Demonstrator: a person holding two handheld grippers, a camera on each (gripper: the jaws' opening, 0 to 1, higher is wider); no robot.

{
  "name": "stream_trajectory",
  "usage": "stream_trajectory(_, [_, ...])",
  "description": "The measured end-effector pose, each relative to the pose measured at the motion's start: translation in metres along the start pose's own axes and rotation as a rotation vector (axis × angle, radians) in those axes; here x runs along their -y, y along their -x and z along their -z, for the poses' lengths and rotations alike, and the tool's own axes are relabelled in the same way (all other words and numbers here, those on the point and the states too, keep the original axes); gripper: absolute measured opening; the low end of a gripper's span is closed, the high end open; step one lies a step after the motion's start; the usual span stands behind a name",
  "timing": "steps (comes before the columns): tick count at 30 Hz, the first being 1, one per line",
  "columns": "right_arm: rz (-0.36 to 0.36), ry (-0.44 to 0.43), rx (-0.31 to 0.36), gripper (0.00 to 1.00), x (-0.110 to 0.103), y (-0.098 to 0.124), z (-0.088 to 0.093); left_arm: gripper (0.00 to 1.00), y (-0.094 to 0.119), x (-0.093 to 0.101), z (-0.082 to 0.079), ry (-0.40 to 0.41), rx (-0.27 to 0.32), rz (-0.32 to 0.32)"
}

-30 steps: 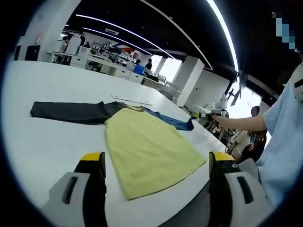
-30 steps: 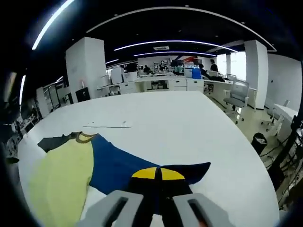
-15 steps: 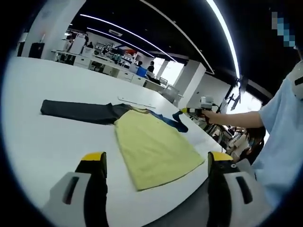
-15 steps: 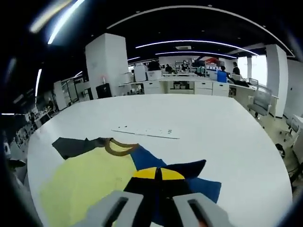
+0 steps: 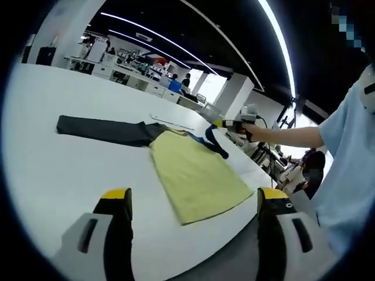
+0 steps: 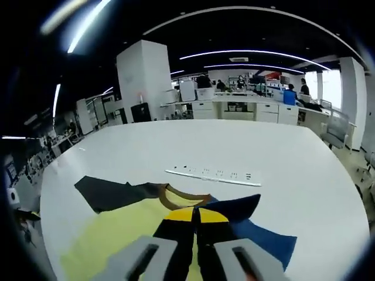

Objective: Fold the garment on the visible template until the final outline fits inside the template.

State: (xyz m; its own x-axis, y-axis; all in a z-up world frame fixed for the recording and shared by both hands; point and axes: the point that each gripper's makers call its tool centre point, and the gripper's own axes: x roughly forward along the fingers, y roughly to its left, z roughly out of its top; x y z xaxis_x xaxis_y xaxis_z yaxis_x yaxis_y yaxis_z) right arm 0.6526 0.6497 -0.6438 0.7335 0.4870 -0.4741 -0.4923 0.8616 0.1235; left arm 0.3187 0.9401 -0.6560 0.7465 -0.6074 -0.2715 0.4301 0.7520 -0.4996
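A garment lies flat on the white table [image 5: 47, 175]: a pale yellow body [image 5: 196, 172] with a dark grey sleeve [image 5: 102, 130] spread out to the left. Its blue sleeve [image 5: 214, 142] is lifted and drawn over the yellow body near the collar [image 6: 181, 199]. My right gripper [image 6: 196, 215] is shut on the cuff end of the blue sleeve [image 6: 261, 237]; from the left gripper view the right gripper [image 5: 225, 124] hovers above the shirt's shoulder. My left gripper [image 5: 193, 199] is open, holds nothing, and hangs above the table short of the yellow hem.
A thin white strip [image 6: 214, 175] lies on the table beyond the collar. The table edge runs close to the hem on the person's side, where a light blue sleeve [image 5: 345, 175] shows. Desks, chairs and pillars stand far behind.
The right gripper has carried the blue sleeve up and inward, from the outer side onto the yellow body near the collar. The left gripper stays open; its view has shifted slightly.
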Motion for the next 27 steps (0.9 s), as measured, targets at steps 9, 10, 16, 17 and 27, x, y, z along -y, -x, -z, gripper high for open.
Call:
stream_trajectory(9, [-0.07,-0.003,0.017,0.0,-0.069,-0.027,-0.006,0.83,0.0,-0.009,-0.008,-0.004,0.005,0.021])
stream_trajectory(10, [-0.071,-0.004,0.017,0.0,-0.074,-0.028,-0.006,0.82,-0.001,-0.01,-0.008,-0.003,0.004,0.023])
stream_trajectory(16, [-0.111,0.023,0.014,0.0,-0.12,-0.044,-0.001,0.82,-0.001,-0.014,-0.009,-0.002,-0.014,0.032])
stream_trajectory(17, [-0.123,0.033,0.009,0.0,-0.13,-0.048,0.001,0.82,0.0,-0.013,-0.009,-0.006,-0.012,0.035])
stream_trajectory(27, [-0.182,0.104,-0.07,0.0,-0.175,-0.078,0.031,0.81,0.001,-0.02,0.003,0.012,-0.036,0.031])
